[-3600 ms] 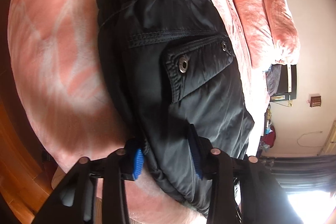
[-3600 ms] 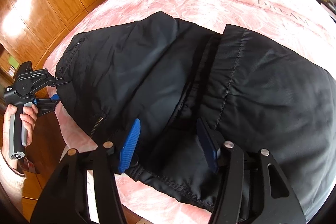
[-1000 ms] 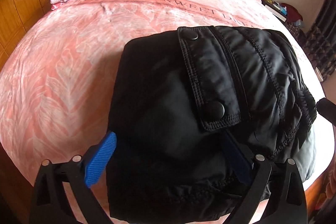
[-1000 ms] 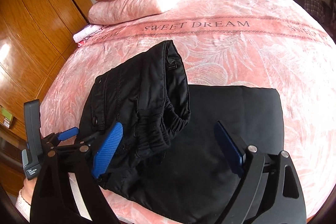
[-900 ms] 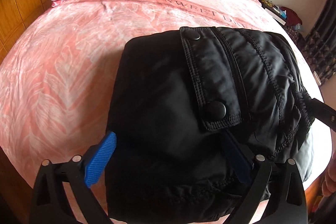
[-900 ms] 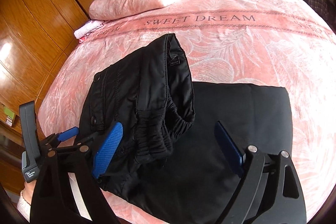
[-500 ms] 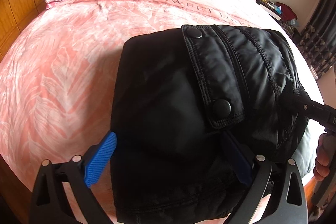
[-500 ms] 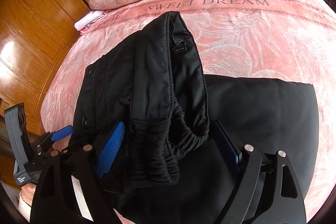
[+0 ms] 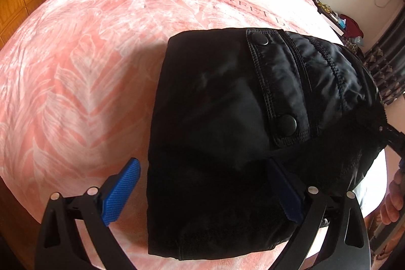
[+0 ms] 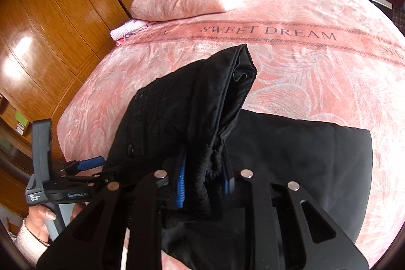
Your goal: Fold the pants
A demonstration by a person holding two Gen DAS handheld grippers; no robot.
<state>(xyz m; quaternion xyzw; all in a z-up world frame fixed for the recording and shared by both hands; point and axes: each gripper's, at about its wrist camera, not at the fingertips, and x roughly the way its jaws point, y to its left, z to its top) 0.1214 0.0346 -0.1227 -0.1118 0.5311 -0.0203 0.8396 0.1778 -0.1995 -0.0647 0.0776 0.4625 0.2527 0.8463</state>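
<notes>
Pants (image 9: 227, 118) lie on pink bed (image 9: 76, 67), bundled over flat black panel. Right gripper (image 10: 203, 184), jaws just closing, pinches elastic waistband. Left gripper (image 9: 202, 191) spread wide, straddling near edge, seemingly not clamped. Final fold likely remains.

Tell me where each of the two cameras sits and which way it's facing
Left wrist: on the left gripper, looking down over the folded black pants toward the pillows; open blue pads, a hand at right.
Right wrist: on the right gripper, facing the headboard; jaws have just been closing, gathered waistband pinched between them; left gripper visible.
Shared: pants, pink bedspread.
</notes>
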